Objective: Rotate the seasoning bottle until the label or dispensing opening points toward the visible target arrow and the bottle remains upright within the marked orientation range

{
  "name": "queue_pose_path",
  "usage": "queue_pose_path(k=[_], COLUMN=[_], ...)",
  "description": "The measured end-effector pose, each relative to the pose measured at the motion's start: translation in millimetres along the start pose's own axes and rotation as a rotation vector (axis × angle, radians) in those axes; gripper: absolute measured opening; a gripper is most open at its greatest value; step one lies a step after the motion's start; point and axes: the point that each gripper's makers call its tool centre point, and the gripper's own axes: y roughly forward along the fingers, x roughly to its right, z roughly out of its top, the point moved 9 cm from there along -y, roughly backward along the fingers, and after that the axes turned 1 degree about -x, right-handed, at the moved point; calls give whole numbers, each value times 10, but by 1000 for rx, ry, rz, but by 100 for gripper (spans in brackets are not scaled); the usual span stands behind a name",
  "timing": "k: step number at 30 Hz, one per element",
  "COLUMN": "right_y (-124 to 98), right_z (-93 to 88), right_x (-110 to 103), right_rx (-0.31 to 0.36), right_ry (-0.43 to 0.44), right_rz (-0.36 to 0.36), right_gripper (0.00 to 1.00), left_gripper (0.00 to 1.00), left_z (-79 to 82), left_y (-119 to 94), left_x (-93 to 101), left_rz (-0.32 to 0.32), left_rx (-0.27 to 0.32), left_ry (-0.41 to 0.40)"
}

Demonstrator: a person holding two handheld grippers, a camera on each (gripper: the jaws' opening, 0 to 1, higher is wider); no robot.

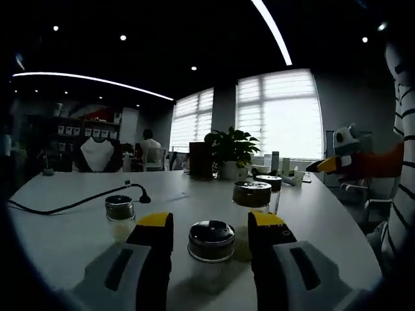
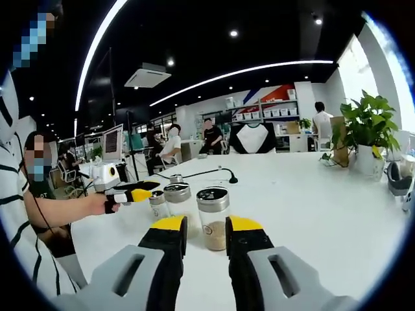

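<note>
in the left gripper view the left gripper reaches level over the white table, its yellow-tipped jaws set wide to either side of a seasoning bottle at 6 o'clock; the bottle stands upright between them with a gap showing on each side, so nothing is gripped. a second jar stands near at 1 o'clock of it, a smaller jar at 10 o'clock beside a black cable, and a potted plant further back at 12. the right gripper comes in from 3 o'clock, held above the table.

in the right gripper view the right gripper points low across the table, jaws parted around empty air, a glass bottle with pale contents just beyond the tips (touching or not, i cannot tell). at 9 o'clock a hand holds the other gripper out level. no label or writing can be read on any jar.
</note>
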Motion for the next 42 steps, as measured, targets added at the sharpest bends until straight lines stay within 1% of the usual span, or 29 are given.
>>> queue_pose_path(k=[2, 3, 4, 7, 8, 9, 10, 11, 13, 14, 16, 21, 24, 28, 34, 42], right_y=[-6, -10, -14, -33, -39, -44, -46, -48, -52, -52, -48, -8, 22, 64, 60, 27], right_z=[-6, -7, -7, -7, -5, -5, -6, -9, -22, -28, -28, -5, -8, -18, -8, -49], right_x=[1, 3, 4, 11, 14, 17, 19, 21, 33, 43, 44, 30, 33, 53, 54, 103], right_rx=[-2, -3, -2, -1, 2, 4, 4, 4, -2, -3, -3, -3, -4, 0, 11, 10], right_ry=[0, -1, -2, 1, 2, 4, 3, 0, -15, -7, -4, -7, -8, -1, 2, 12], right_rz=[0, -1, -2, -8, -10, -11, -13, -14, -20, -17, -14, 5, 14, 26, 45, 32], right_gripper=[22, 22, 22, 22, 22, 21, 21, 21, 20, 20, 20, 20, 20, 20, 20, 20], left_gripper=[46, 46, 46, 39, 38, 38, 37, 35, 31, 31, 31, 31, 31, 31, 31, 31], left_z=[-16, -12, -4, 10, 5, -1, -12, -6, -19, -26, -20, -14, -16, -21, -21, -6], left_y=[25, 28, 29, 41, 50, 55, 64, 64, 67, 60, 59, 67, 65, 71, 98, 98], left_x=[10, 2, -10, -49, -67, -76, -69, -73, -56, -60, -64, -96, -115, -109, -110, -132], left_rz=[9, 27, 31, 31, 28, 19, -14, -16, -52, -51, -69, -106, -127, -135, -140, -156], left_rx=[-9, -6, 1, 16, 13, 12, -10, -6, -2, -9, -16, -35, -37, -33, -21, -19], left_ry=[14, 23, 24, 10, 7, -3, -16, -13, -13, -1, 11, 6, 3, 2, 4, 0])
